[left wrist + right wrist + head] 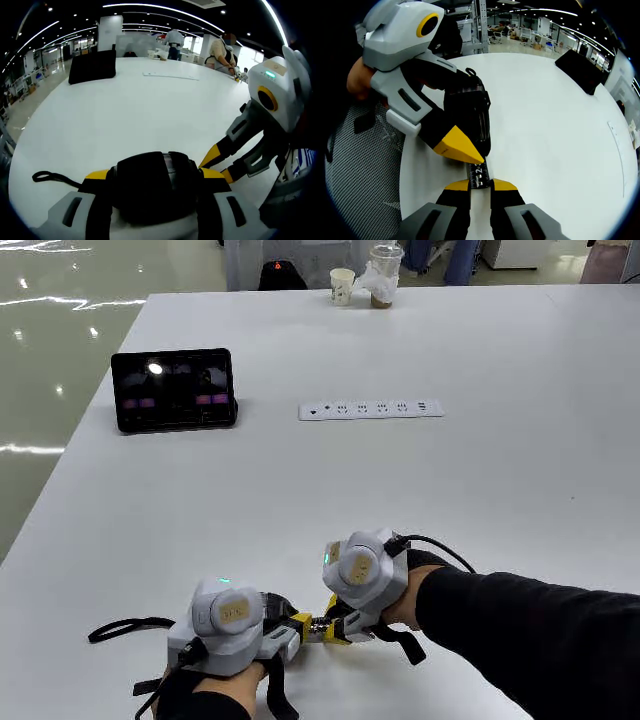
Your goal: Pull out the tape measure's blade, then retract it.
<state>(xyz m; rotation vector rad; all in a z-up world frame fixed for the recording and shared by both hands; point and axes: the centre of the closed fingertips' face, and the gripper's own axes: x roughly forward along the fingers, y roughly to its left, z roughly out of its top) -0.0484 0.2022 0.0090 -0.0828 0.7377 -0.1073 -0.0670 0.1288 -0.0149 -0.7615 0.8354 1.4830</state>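
A black tape measure (pixel 155 192) sits between the yellow-tipped jaws of my left gripper (pixel 156 175), which is shut on its case. In the head view the left gripper (pixel 298 622) is at the table's near edge, and the right gripper (pixel 333 628) meets it from the right. A short length of the blade (pixel 479 175), with printed numbers, sticks out of the case (pixel 470 115). My right gripper (pixel 480 186) is shut on that blade end, just below the left gripper's yellow fingertip (pixel 460 147).
On the white table (pixel 450 480) a dark tablet (pixel 174 390) stands at the far left and a white power strip (pixel 370 410) lies mid-table. Cups (pixel 365 282) stand at the far edge. A black strap (pixel 125 628) trails left of the left gripper.
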